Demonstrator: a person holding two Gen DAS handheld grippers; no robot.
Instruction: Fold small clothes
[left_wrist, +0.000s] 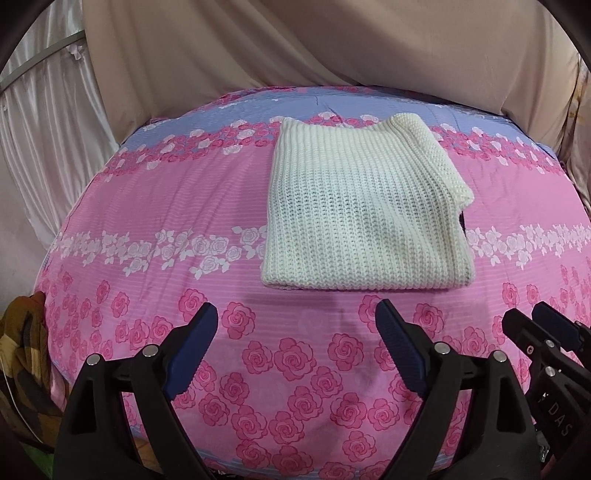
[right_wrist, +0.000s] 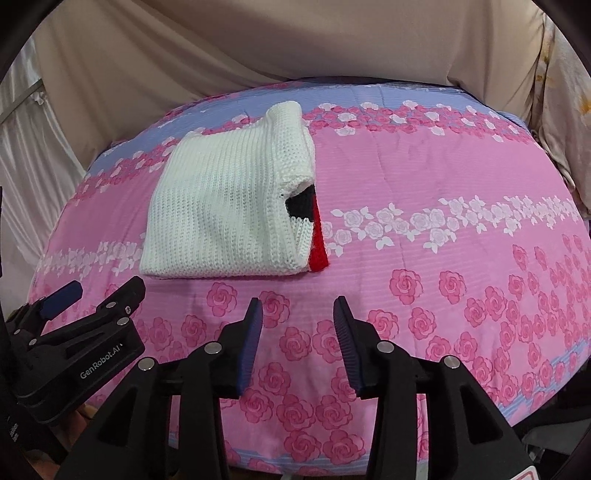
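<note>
A white knitted sweater (left_wrist: 362, 206) lies folded into a compact rectangle on the pink rose-print bed sheet (left_wrist: 184, 206). In the right wrist view the sweater (right_wrist: 229, 206) shows black and red parts at its right edge. My left gripper (left_wrist: 297, 314) is open and empty, hovering just in front of the sweater's near edge. My right gripper (right_wrist: 298, 310) is open and empty, in front of the sweater's right corner. Each gripper also shows in the other's view: the right gripper (left_wrist: 532, 317) and the left gripper (right_wrist: 99, 291).
The bed sheet (right_wrist: 443, 221) covers a mattress with beige and white curtains (left_wrist: 258, 44) hanging behind and on the left. A brown patterned cloth (left_wrist: 22, 343) lies off the bed's left edge. Bare sheet stretches right of the sweater.
</note>
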